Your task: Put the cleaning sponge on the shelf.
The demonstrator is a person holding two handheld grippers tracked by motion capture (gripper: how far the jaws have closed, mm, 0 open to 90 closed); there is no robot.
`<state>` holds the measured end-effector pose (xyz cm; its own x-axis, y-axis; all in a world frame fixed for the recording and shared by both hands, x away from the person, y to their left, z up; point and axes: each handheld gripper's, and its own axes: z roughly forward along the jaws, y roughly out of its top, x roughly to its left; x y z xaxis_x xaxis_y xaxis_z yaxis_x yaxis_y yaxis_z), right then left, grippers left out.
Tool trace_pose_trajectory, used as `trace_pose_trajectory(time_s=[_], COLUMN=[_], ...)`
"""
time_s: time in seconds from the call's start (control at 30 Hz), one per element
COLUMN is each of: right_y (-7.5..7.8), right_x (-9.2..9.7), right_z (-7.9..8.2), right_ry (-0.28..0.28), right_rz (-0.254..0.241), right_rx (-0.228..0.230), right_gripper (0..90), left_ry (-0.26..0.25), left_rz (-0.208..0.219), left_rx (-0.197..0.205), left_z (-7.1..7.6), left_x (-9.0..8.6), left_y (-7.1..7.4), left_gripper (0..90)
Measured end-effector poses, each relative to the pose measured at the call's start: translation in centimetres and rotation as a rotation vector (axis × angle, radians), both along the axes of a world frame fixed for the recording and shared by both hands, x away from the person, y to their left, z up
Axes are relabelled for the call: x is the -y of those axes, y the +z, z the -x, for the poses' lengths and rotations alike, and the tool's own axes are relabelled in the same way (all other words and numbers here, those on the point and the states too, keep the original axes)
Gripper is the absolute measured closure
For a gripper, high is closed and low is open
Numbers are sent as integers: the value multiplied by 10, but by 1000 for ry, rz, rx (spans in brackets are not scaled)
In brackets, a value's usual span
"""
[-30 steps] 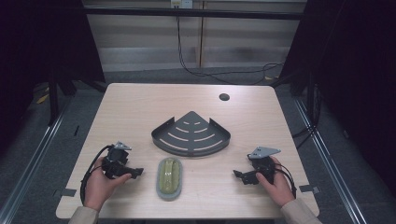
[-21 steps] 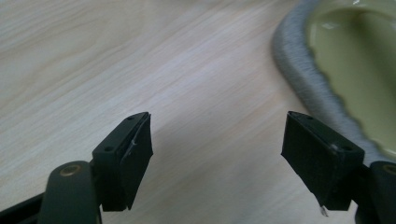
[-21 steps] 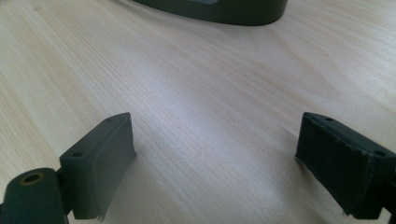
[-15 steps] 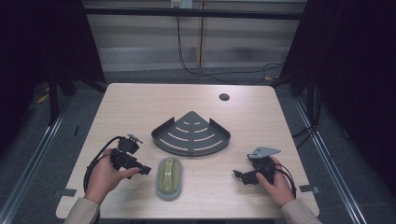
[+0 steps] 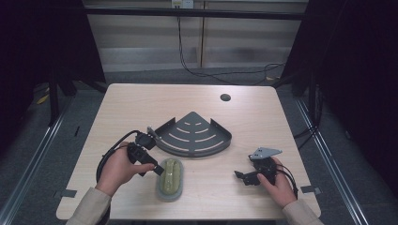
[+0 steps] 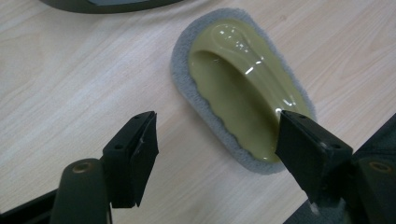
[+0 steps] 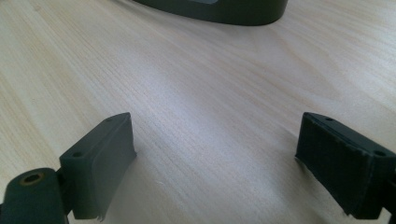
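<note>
The left gripper [image 5: 157,169] has moved right to the green scrubber [image 5: 170,176], jaws wide but narrowing, nothing gripped yet; a grasp looks imminent.

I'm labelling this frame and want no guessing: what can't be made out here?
- Scrubber: near end hidden by one of the left gripper's fingers, left gripper view; underside hidden.
- Rack: cut off by the top edge in both gripper views; its left corner sits behind the left gripper in the high view.
- Dark round spot on the table: too small to identify, high view.
</note>
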<state>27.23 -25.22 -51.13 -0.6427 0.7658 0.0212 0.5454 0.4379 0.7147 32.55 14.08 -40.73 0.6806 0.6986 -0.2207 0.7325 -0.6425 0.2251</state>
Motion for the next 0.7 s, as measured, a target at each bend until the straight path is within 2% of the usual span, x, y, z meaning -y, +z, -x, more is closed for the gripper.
trace_pose_trajectory(time_s=[0.23, 0.27, 0.5, 0.7], right_y=[0, 0, 0, 0], right_x=[0, 0, 0, 0], right_z=[0, 0, 0, 0], right_ry=[0, 0, 1, 2], right_rz=[0, -1, -2, -3], right_rx=[0, 0, 0, 0], right_gripper=[106, 106, 106, 106], left_ry=[-6, -4, 13, 29], left_rz=[-7, -16, -26, -30], left_rx=[-36, -55, -96, -113], left_z=[-2, -2, -5, -5], left_x=[14, 18, 26, 34], left_y=[5, 4, -2, -8], left_gripper=[305, 311, 342, 362])
